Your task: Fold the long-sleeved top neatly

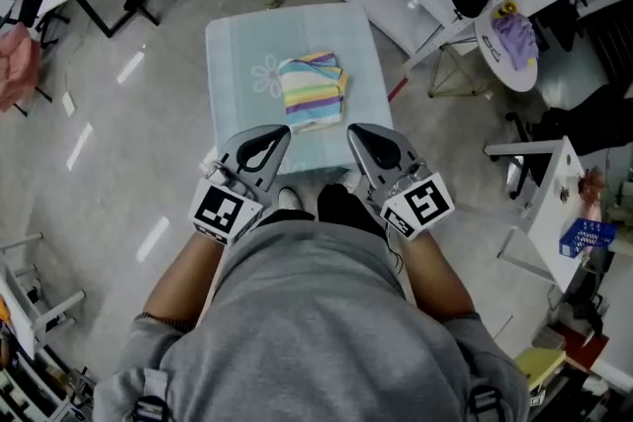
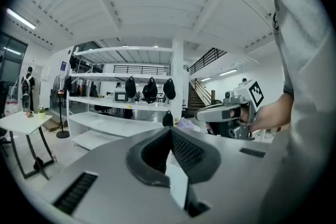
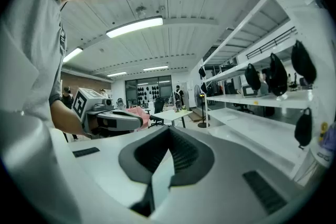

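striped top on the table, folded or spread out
Folded: the striped top lies as a small compact bundle on the pale table, no sleeves spread out.

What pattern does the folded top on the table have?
The top has pastel multicoloured stripes; the head view shows it best.

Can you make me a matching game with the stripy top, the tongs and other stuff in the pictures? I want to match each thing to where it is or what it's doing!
Things:
1. stripy top
2. left tongs
3. purple bundle
4. blue basket

Matches:
A. on the round white table
B. shut, holding nothing
C. folded, lying on the pale green table
D. at the far right edge of the head view

Right pairs: 1-C, 2-B, 3-A, 4-D.
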`<state>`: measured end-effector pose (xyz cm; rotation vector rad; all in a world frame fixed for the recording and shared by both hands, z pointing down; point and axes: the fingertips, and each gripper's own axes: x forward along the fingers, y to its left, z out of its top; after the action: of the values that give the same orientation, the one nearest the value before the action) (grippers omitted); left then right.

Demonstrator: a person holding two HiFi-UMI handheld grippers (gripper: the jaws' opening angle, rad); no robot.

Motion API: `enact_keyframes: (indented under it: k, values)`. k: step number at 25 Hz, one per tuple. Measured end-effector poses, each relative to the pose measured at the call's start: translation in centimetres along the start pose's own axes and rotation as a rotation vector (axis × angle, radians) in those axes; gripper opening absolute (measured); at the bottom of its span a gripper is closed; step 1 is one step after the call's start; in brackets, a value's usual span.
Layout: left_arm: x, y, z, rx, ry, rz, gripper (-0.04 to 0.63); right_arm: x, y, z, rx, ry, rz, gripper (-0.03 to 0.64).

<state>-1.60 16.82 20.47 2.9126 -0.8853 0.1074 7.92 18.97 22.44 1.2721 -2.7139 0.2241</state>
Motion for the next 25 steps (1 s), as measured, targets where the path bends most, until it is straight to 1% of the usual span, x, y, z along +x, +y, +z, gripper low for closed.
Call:
enact_keyframes:
  k: [5, 9, 13, 25]
  values:
    - [-0.2, -0.7, 1.2, 0.004, -0.019, -0.020, 0.015, -0.4, 0.9, 1.1, -0.028, -0.015, -0.022, 0.008]
    - [-0.2, -0.5, 2.0, 0.029, -0.030, -0.027, 0.017, -0.2, 1.2, 1.9, -0.054, -0.029, -0.033, 0.008]
    - [-0.1, -0.4, 2.8, 0.031, -0.064, -0.032, 0.017, -0.2, 1.4, 2.6, -0.070, -0.041, -0.033, 0.008]
    - [-0.6, -0.9, 2.9, 0.051, -0.064, -0.013, 0.017, -1.0, 2.1, 2.3, -0.086, -0.034, -0.005, 0.008]
